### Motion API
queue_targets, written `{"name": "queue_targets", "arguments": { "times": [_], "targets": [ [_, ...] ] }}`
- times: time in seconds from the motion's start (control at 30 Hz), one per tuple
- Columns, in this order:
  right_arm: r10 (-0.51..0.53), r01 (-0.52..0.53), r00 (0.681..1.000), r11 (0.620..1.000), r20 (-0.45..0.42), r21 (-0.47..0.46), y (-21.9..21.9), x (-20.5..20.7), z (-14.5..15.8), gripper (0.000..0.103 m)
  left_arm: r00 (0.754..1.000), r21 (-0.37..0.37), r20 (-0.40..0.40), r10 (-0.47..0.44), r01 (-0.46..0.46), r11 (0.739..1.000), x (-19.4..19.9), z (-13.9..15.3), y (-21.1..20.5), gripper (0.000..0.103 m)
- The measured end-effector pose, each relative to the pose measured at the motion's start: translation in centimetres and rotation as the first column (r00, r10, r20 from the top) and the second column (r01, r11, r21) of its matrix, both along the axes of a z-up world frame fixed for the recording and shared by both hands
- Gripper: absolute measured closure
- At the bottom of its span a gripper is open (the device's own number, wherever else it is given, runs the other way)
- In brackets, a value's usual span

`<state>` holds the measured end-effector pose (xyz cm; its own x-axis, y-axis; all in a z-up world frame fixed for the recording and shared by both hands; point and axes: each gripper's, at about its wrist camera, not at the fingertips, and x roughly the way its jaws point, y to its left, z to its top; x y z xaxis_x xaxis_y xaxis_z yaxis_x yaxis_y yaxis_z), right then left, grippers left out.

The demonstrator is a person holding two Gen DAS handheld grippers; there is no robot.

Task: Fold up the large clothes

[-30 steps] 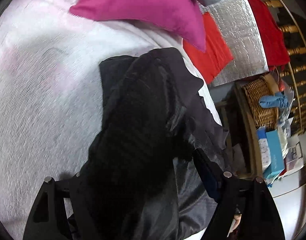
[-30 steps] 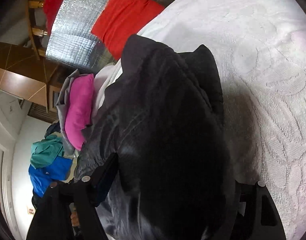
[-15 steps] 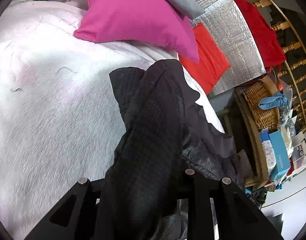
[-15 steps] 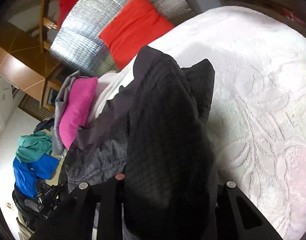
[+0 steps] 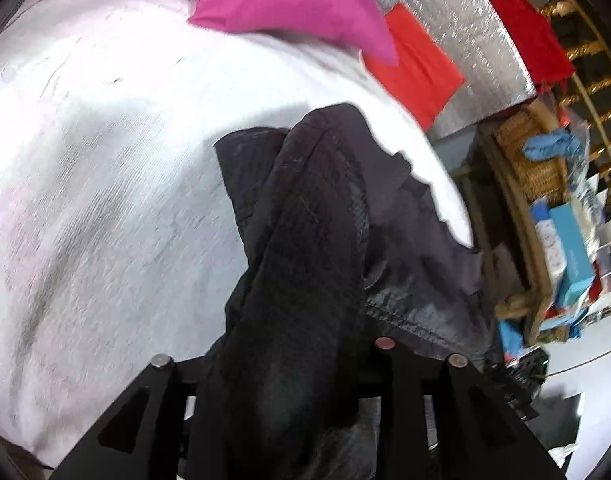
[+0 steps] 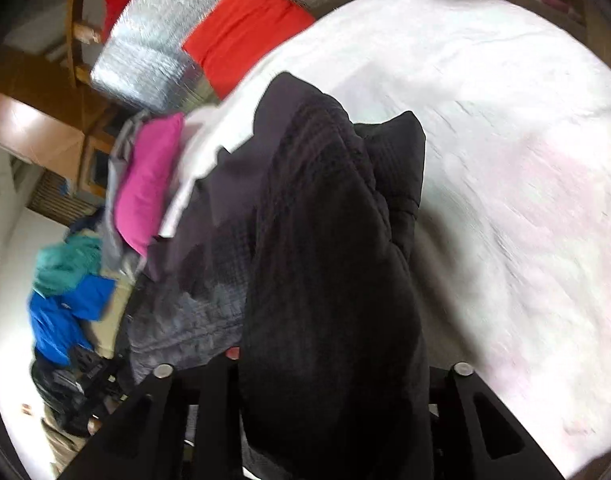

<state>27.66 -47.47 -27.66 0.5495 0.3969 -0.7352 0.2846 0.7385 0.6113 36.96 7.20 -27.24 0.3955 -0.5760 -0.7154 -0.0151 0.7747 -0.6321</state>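
Observation:
A large black quilted jacket (image 5: 305, 240) with a grey lining (image 5: 417, 280) lies bunched on a white bedspread (image 5: 105, 180). My left gripper (image 5: 293, 372) is shut on a thick fold of the jacket, which fills the gap between its fingers and hides the tips. In the right wrist view the same jacket (image 6: 325, 260) hangs from my right gripper (image 6: 329, 376), which is shut on it too. The far end of the jacket rests near the bed's edge.
A pink pillow (image 5: 289, 4) and a red cushion (image 5: 413, 68) lie at the head of the bed by a silver foil panel (image 5: 465, 40). A wicker basket (image 5: 533, 156) and boxes stand beside the bed. Blue and teal clothes (image 6: 65, 292) are piled off the bed.
Both grippers have closed on the jacket: wide open a second ago, now clamped. Both have pulled back along the bed, drawing the jacket out longer.

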Motion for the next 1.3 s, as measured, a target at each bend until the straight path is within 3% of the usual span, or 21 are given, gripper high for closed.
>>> {"name": "queue_targets", "arguments": {
  "times": [0.1, 0.17, 0.27, 0.37, 0.43, 0.5, 0.57, 0.67, 0.8, 0.97, 1.03, 1.17, 1.23, 1.3],
  "targets": [
    [-0.060, 0.059, 0.997, 0.998, -0.047, -0.013, -1.4, -0.4, 1.0, 0.049, 0.999, 0.015, -0.046, 0.020, -0.020, 1.000, 0.7, 0.0, 0.9, 0.057],
    [-0.101, 0.100, 0.995, 0.994, -0.023, -0.035, -2.7, -1.6, 2.2, 0.048, 0.998, -0.004, -0.041, 0.038, -0.039, 0.999, 0.5, 0.8, 2.0, 0.056],
    [-0.216, 0.221, 0.975, 0.965, 0.052, -0.142, -4.7, -3.9, 5.4, 0.043, 0.998, 0.021, 0.019, 0.059, -0.059, 0.998, 0.2, 2.8, 2.8, 0.055],
    [-0.237, 0.266, 0.955, 0.951, 0.176, -0.159, -5.0, -4.1, 8.2, 0.041, 0.984, 0.161, 0.145, 0.100, -0.123, 0.979, 0.3, 5.6, 2.2, 0.053],
    [-0.172, 0.201, 0.964, 0.971, 0.203, -0.130, -3.3, -2.4, 8.9, 0.041, 0.968, 0.219, 0.235, 0.088, -0.141, 0.965, 0.0, 7.5, 1.5, 0.044],
    [-0.095, 0.132, 0.977, 0.972, 0.189, -0.194, -0.9, 0.4, 9.0, 0.041, 0.952, 0.267, 0.285, 0.110, -0.189, 0.945, 0.2, 8.7, 0.8, 0.038],
    [-0.016, 0.063, 0.986, 0.956, 0.164, -0.286, 1.8, 3.9, 8.8, 0.041, 0.945, 0.257, 0.312, 0.098, -0.183, 0.949, 0.8, 9.4, -0.6, 0.038],
    [0.058, -0.017, 0.990, 0.951, 0.125, -0.310, 3.6, 7.9, 7.6, 0.041, 0.960, 0.277, 0.281, -0.006, -0.076, 0.958, 2.7, 9.2, -4.0, 0.038],
    [0.096, -0.060, 0.991, 0.936, 0.089, -0.347, 5.1, 11.8, 6.4, 0.041, 0.961, 0.376, 0.246, -0.128, 0.027, 0.926, 5.6, 8.1, -9.2, 0.038],
    [0.166, -0.161, 0.986, 0.896, -0.023, -0.414, 7.7, 15.5, 3.4, 0.041, 0.976, 0.353, 0.161, -0.143, 0.079, 0.932, 9.0, 6.1, -12.0, 0.038],
    [0.194, -0.195, 0.980, 0.876, -0.049, -0.442, 8.3, 16.0, 2.7, 0.041, 0.976, 0.370, 0.132, -0.173, 0.113, 0.922, 10.1, 4.9, -12.7, 0.039],
    [0.253, -0.247, 0.966, 0.841, -0.054, -0.482, 9.3, 16.1, 2.6, 0.045, 0.972, 0.439, 0.058, -0.229, 0.181, 0.880, 11.3, 2.6, -15.1, 0.067],
    [0.292, -0.292, 0.953, 0.800, -0.086, -0.525, 10.2, 16.1, 2.2, 0.078, 0.969, 0.461, 0.045, -0.242, 0.195, 0.866, 11.6, 1.9, -15.4, 0.079],
    [0.313, -0.313, 0.944, 0.747, -0.106, -0.586, 11.2, 16.0, 2.3, 0.085, 0.969, 0.448, 0.047, -0.242, 0.196, 0.872, 11.8, 1.7, -15.3, 0.090]
  ]
}}
